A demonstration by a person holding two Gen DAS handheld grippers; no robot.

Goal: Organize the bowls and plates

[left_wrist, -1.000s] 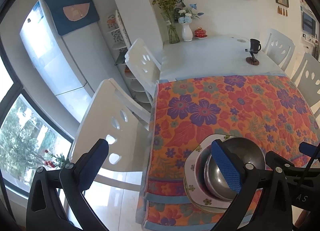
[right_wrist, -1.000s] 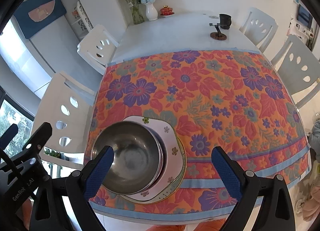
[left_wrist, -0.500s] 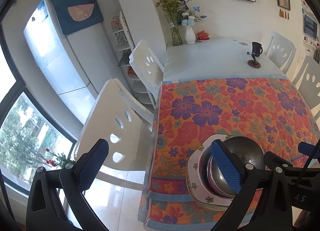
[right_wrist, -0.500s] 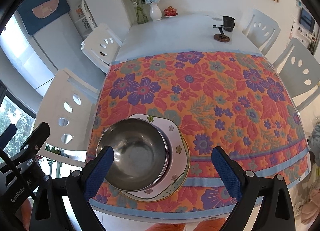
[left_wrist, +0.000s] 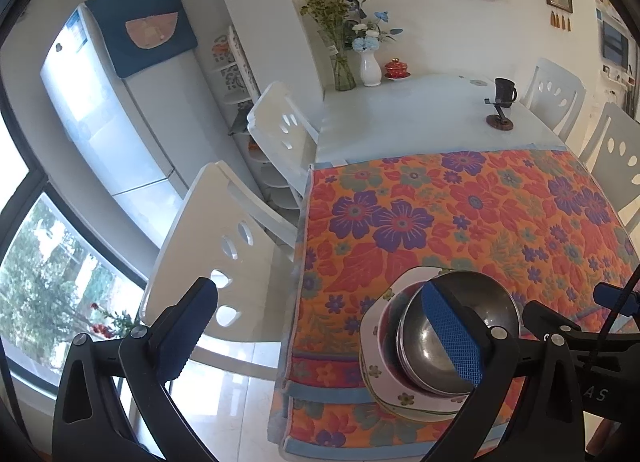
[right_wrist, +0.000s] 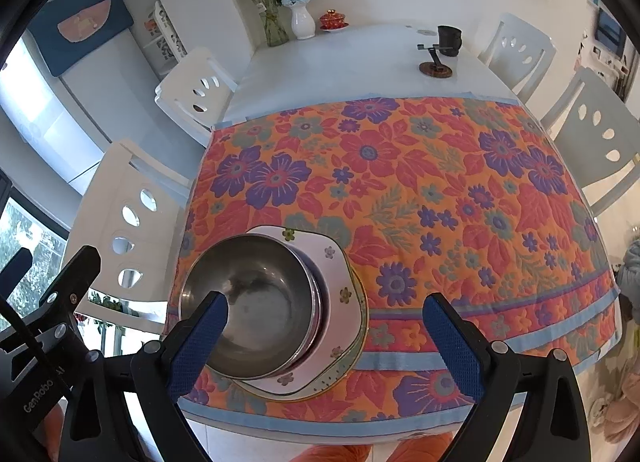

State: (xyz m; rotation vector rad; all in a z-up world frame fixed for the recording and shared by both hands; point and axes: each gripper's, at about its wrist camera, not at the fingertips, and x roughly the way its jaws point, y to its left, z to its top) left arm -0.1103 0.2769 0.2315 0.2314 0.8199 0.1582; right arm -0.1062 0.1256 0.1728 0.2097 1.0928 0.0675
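A stack of steel bowls (right_wrist: 256, 306) (left_wrist: 448, 342) sits nested on flower-patterned white plates (right_wrist: 336, 274) (left_wrist: 376, 346) near the front left corner of the floral cloth (right_wrist: 420, 190). My right gripper (right_wrist: 326, 326) hovers above the table's near edge, open and empty, its left finger in front of the bowls. My left gripper (left_wrist: 320, 326) is open too, held off the table's left side over the chair, with its right finger overlapping the bowls in view. Neither gripper touches the stack.
White chairs (left_wrist: 224, 246) (right_wrist: 132, 214) stand along the left side, two more chairs (right_wrist: 592, 130) on the right. Far on the bare white tabletop are a dark cup (right_wrist: 449, 40), a small stand (right_wrist: 435, 70), vases with flowers (right_wrist: 302, 20) and a red lidded dish (right_wrist: 333, 19). A fridge (left_wrist: 116, 122) stands left.
Both grippers have drawn back and up a little from the table, so the stack looks slightly farther away. The bowls and plates have not moved.
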